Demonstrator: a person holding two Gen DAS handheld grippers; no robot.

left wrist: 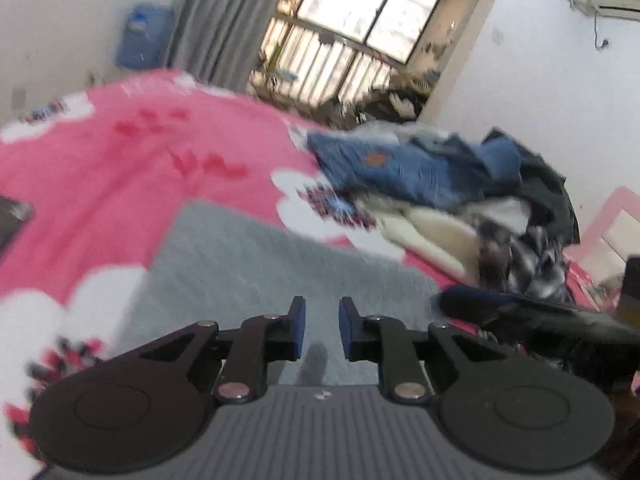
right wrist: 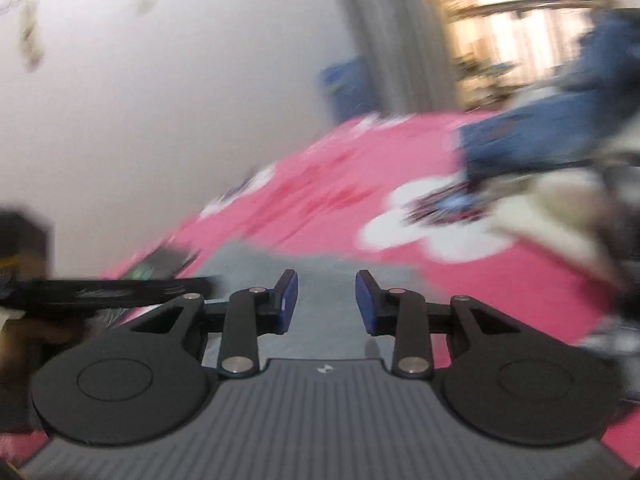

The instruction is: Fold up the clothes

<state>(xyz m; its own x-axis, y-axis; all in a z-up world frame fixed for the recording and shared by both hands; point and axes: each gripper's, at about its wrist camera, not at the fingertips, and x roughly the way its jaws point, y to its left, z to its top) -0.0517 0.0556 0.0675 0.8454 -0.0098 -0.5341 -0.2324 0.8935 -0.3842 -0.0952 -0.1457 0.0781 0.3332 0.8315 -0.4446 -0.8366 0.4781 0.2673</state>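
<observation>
Left gripper [left wrist: 322,328]: low over the grey garment, blue pads parted by a narrow gap, nothing pinched between them.
Right gripper [right wrist: 326,302]: jaws apart a little wider, empty, also above the grey garment.
Grey garment [left wrist: 256,264]: spread flat on the pink bedspread, right under both sets of fingers, near edge hidden behind the tools.
Pink bedspread [left wrist: 120,168]: white flower prints all round the grey garment, running away toward the window.
Dark flat object [left wrist: 12,220]: left of the grey garment, at the frame edge, too blurred to name.
Clothes heap [left wrist: 460,204]: beyond and to the right of the grey garment; blue denim [left wrist: 404,172] on top, cream and dark checked pieces beneath.
Grey curtain [left wrist: 224,16]: far behind the grey garment, beside the bright window [left wrist: 360,12].
Blue container [left wrist: 144,36]: far left of the curtain, against the wall.
</observation>
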